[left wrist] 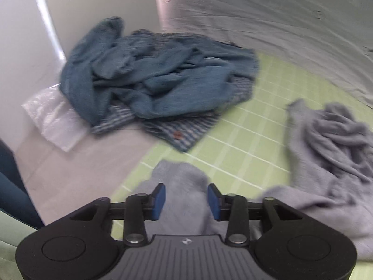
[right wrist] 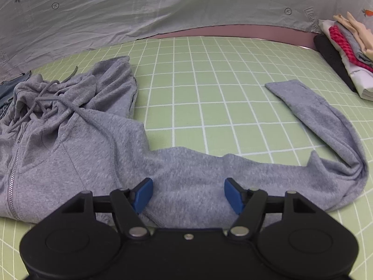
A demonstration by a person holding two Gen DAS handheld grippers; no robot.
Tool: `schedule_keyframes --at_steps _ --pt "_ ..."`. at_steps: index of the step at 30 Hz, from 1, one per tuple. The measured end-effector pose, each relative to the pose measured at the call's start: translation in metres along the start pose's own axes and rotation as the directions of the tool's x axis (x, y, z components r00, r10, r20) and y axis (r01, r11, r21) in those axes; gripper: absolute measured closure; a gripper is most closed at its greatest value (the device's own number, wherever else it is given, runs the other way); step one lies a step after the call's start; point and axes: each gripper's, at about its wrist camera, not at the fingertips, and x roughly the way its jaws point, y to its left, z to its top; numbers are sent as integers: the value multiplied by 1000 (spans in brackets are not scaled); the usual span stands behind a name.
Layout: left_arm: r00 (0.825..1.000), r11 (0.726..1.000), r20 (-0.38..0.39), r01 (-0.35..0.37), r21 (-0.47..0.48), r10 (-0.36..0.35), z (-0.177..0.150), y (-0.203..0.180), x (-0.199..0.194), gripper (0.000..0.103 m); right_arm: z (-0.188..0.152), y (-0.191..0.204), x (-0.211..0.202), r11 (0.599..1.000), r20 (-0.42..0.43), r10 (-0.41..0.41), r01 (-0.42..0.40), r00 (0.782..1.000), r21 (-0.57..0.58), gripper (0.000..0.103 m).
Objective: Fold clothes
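- The grey zip-front hooded sweatshirt (right wrist: pixel 98 140) lies spread on the green white-gridded mat (right wrist: pixel 209 81), one sleeve stretched out to the right.
- The left gripper (left wrist: pixel 186 198) hangs with jaws parted over a grey fold, gripping nothing.
- The right gripper (right wrist: pixel 187 193) stands wide above the sleeve, pads clear of the cloth.
- A crumpled blue garment heap (left wrist: pixel 158 70) lies beside a clear plastic bag (left wrist: pixel 53 119).
- Folded clothes (right wrist: pixel 347 44) are stacked at the mat's far right edge.

Each hand-held tool is a wide black plastic body with a raised round disc at either end and two black link arms pinned with silver rivets. The left gripper (left wrist: pixel 186 198) has blue pads and a ribbed grey centre plate with a small white mark. The right gripper (right wrist: pixel 188 194) has the same blue pads, with a plain black centre and one small silver screw.
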Motion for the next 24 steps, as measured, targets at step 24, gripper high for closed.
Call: schedule_keyframes --at_steps 24 --pt "972 964 -75 229 136 -221 -23 -80 27 25 -26 15 -10 973 -58 57 -68 997 -219 15"
